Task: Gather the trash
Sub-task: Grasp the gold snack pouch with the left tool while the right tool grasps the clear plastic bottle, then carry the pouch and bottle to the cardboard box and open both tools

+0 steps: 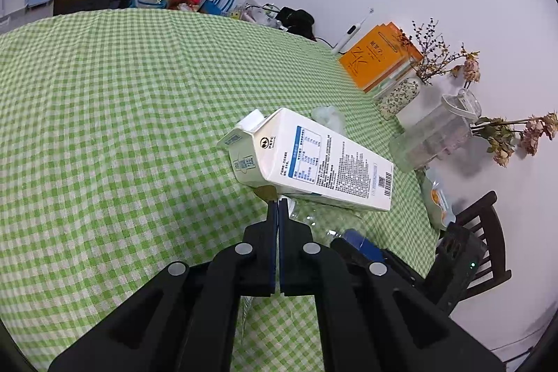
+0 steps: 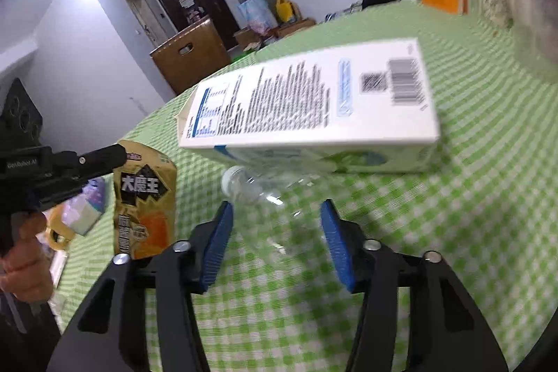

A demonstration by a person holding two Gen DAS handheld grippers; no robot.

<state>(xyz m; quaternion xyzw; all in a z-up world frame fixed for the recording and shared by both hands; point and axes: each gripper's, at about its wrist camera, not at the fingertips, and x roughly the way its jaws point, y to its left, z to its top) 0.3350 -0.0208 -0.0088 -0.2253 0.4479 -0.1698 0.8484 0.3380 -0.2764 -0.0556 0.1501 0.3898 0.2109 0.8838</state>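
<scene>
A white milk carton (image 1: 310, 159) lies on its side on the green checked tablecloth (image 1: 122, 114); it also shows in the right wrist view (image 2: 314, 107). A clear crushed plastic bottle (image 2: 265, 197) lies in front of the carton, between the fingers of my open right gripper (image 2: 277, 215). My left gripper (image 1: 278, 203) is shut on the top edge of a gold snack packet (image 2: 144, 197), which hangs upright from it at the left of the right wrist view (image 2: 101, 156). In the left wrist view only a brown corner of the packet (image 1: 266, 190) shows at the fingertips.
Orange books (image 1: 380, 58), a jar of seeds (image 1: 399, 96), a clear pitcher (image 1: 436, 131), dried flowers (image 1: 516, 135) and a snack bag (image 1: 437, 197) line the table's right edge by the wall. A crumpled tissue (image 1: 326, 115) lies behind the carton. A dark chair (image 1: 484, 239) stands at the right.
</scene>
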